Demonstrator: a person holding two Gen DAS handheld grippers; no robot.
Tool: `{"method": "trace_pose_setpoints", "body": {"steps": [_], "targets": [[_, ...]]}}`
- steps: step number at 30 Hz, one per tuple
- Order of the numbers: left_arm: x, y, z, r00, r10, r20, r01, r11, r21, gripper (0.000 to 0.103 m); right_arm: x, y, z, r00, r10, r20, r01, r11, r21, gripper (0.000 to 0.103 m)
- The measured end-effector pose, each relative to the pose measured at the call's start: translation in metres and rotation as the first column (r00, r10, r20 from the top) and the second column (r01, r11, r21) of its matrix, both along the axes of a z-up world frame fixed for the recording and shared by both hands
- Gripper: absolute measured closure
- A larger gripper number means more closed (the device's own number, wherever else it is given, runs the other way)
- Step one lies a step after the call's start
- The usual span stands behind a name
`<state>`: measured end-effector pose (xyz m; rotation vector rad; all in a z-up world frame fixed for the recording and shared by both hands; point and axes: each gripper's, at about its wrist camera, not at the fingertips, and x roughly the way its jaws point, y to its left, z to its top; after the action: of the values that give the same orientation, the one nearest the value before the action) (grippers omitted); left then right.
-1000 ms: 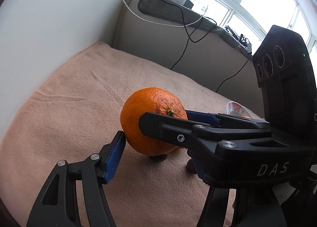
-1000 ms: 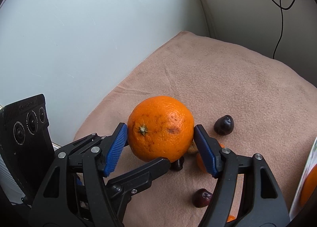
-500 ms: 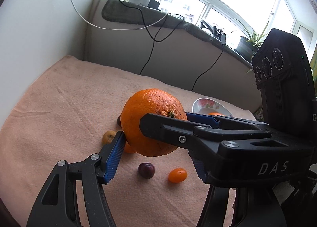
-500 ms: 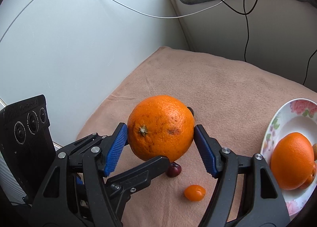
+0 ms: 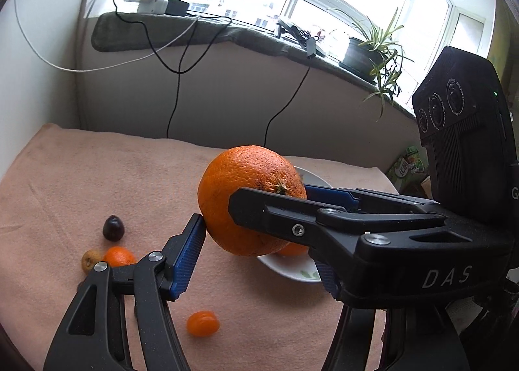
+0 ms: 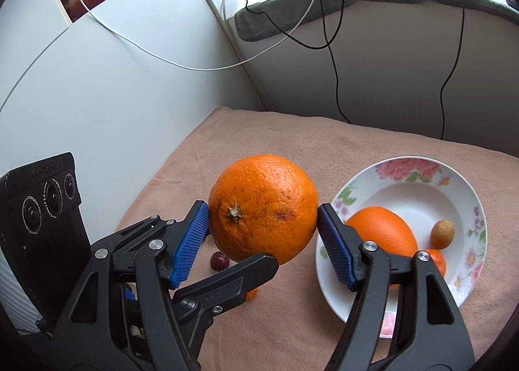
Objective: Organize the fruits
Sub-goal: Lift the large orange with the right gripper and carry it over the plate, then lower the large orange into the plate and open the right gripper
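A large orange [image 6: 262, 209] hangs above the peach cloth, held from two sides. My right gripper [image 6: 262, 212] is shut on it, blue pads pressing its left and right flanks. My left gripper [image 5: 256, 241] is shut on the same orange [image 5: 249, 202]: its left pad touches the peel, and its other finger is hidden behind the right gripper's finger [image 5: 275, 212]. Just to the right stands a flowered white plate [image 6: 421, 163] with a second orange [image 6: 382, 231], a small brown fruit [image 6: 442, 234] and a small orange fruit [image 6: 436, 260].
Loose on the cloth [image 5: 97, 176] lie a dark plum-like fruit [image 5: 113, 227], a small tangerine [image 5: 118, 257], a brown fruit [image 5: 89, 259] and a kumquat [image 5: 202, 323]. A white wall stands on the left; a sill with cables and a potted plant [image 5: 373, 50] runs behind.
Both grippers have carried the orange up and to the right, away from the loose fruits. The plate, off to the side before, now lies right beside the orange.
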<state>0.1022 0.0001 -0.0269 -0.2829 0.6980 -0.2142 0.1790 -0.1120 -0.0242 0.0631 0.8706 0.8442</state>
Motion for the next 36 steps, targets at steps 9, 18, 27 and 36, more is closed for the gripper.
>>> {"method": "trace_pose_setpoints", "body": {"steps": [9, 18, 27, 36], "targets": [[0.037, -0.041, 0.005, 0.997, -0.079, -0.008, 0.079, 0.997, 0.019, 0.040, 0.026, -0.047, 0.004, 0.995, -0.102, -0.024, 0.102, 0.994, 0.029, 0.031], [0.056, -0.058, -0.003, 0.993, -0.114, -0.042, 0.115, 0.993, 0.026, 0.040, 0.044, -0.070, -0.010, 0.988, -0.141, -0.067, 0.144, 0.989, 0.042, 0.031], [0.073, -0.066, -0.005, 0.989, -0.131, -0.061, 0.133, 0.991, 0.026, 0.040, 0.062, -0.080, -0.018, 0.980, -0.160, -0.120, 0.169, 0.983, 0.069, 0.031], [0.083, -0.071, -0.009, 0.986, -0.151, -0.069, 0.153, 0.988, 0.026, 0.040, 0.076, -0.080, -0.029, 0.970, -0.203, -0.134, 0.207, 0.978, 0.016, 0.030]]}}
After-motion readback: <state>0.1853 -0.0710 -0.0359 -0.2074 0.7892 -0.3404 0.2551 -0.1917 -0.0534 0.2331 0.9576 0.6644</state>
